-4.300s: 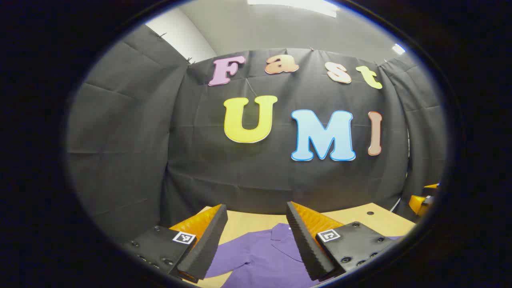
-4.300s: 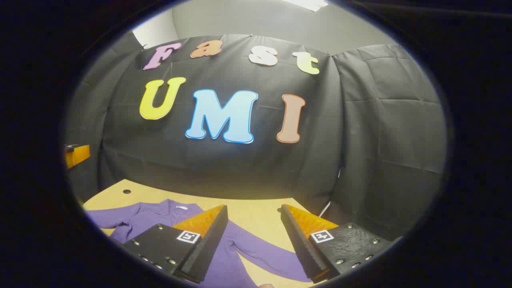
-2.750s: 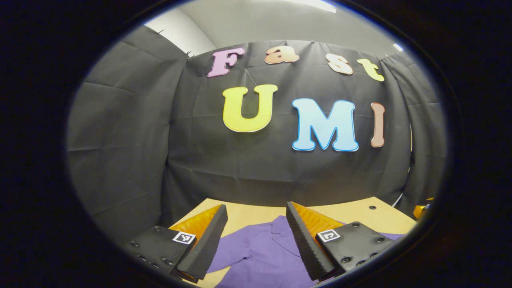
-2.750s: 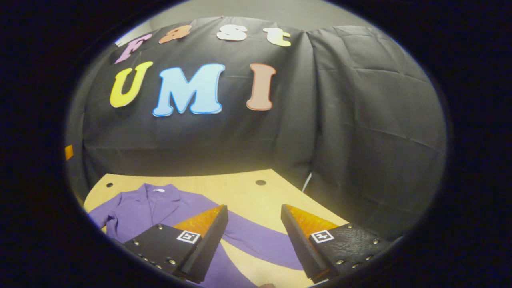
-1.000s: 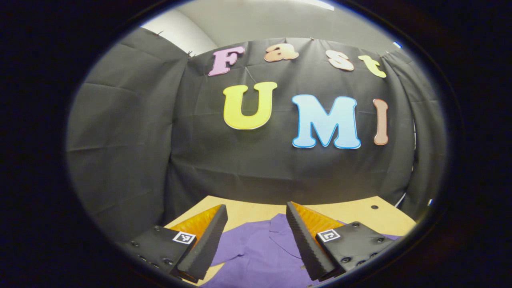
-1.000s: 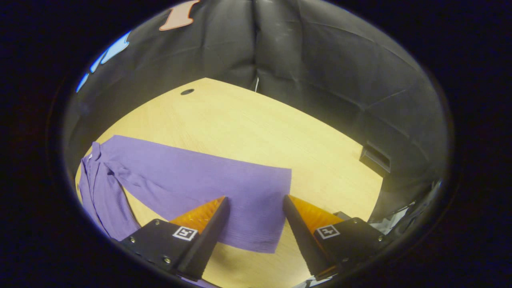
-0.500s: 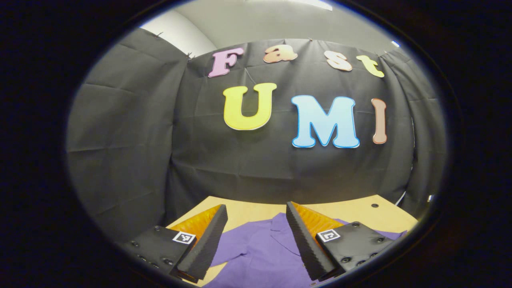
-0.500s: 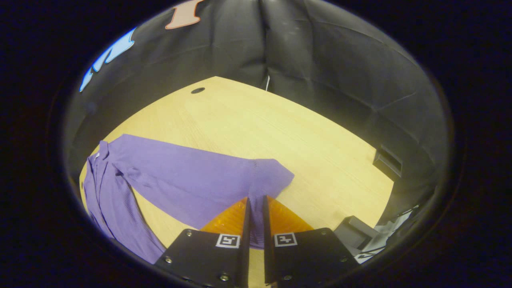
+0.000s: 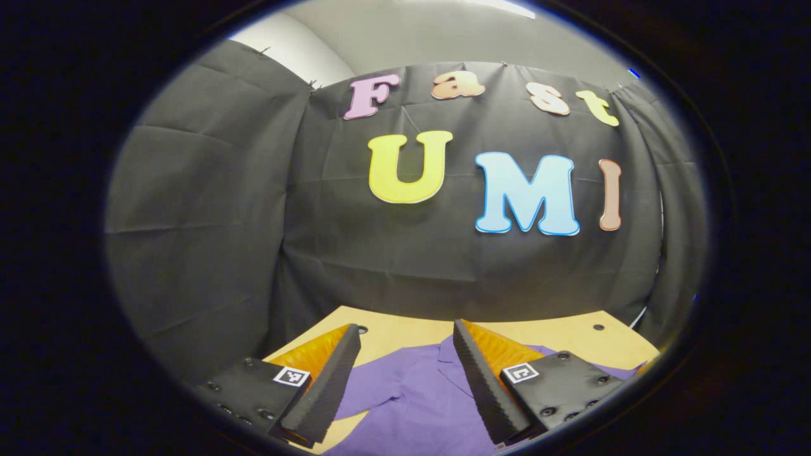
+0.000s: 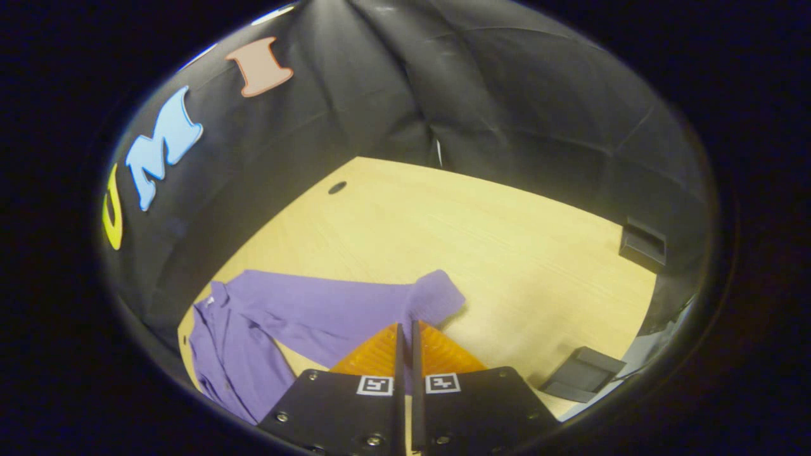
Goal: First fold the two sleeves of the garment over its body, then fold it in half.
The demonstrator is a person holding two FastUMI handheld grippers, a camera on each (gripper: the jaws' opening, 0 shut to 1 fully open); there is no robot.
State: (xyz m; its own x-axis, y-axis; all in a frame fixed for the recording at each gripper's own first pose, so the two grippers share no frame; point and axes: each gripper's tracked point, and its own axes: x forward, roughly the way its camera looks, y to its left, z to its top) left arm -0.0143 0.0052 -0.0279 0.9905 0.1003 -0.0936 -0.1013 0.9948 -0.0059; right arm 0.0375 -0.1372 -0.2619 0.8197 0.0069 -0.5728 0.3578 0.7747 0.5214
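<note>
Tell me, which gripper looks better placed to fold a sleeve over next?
Probably the right gripper: it is shut on the purple shirt's long sleeve. The left gripper hangs open above the shirt's collar.

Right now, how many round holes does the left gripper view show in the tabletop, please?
2: left hole by the far-left corner, right hole by the far-right corner; the garment may hide more.

The right gripper (image 10: pixel 405 329) has its two fingers pressed together on the end of a purple sleeve (image 10: pixel 355 310). The sleeve runs to the shirt (image 10: pixel 231 354), which lies on the wooden table (image 10: pixel 475 234).
</note>
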